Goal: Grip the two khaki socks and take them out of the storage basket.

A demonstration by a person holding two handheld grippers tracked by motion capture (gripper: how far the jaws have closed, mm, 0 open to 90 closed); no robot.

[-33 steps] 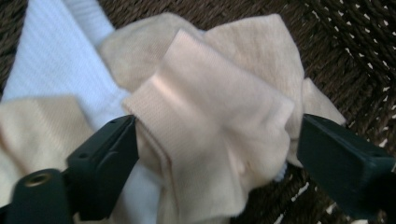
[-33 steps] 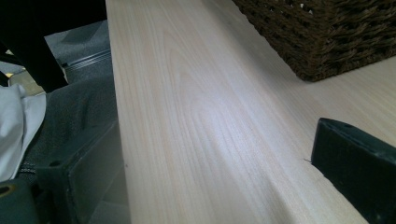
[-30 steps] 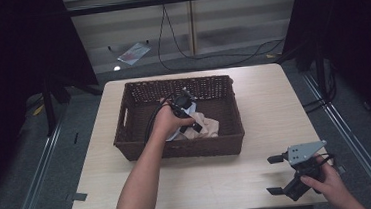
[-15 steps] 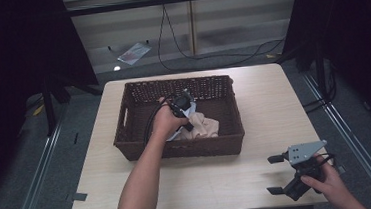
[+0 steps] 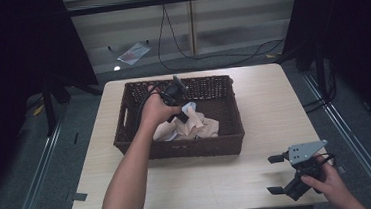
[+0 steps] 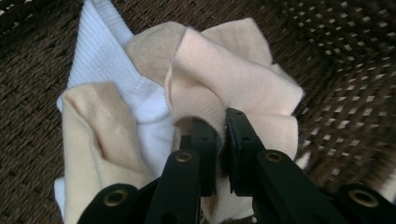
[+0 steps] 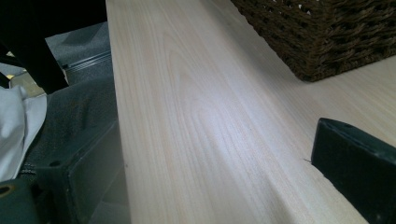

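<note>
So the left tongs (image 6: 219, 140) are down inside the wicker basket (image 5: 228, 126), and their jaws are pinched nearly together on a fold of the peach cloth (image 6: 233, 74). That cloth sits bunched up right ahead of the jaw tips, with a white ribbed piece (image 6: 105, 56) just off to the left of them and a tan piece (image 6: 88, 135) beside that, all in one crumpled heap on the basket floor.

Biggest risk, judging from this: the bite is only on a thin edge of fabric, so a quick pull could let it slide out. And since the pieces are tangled together, lifting the peach one may drag the white or tan one along and spill it over the basket wall onto the table (image 5: 200, 183).

The right tongs (image 5: 278, 174) rest well apart from the basket on the near right corner of the table, with jaws spread wide and nothing between them.
</note>
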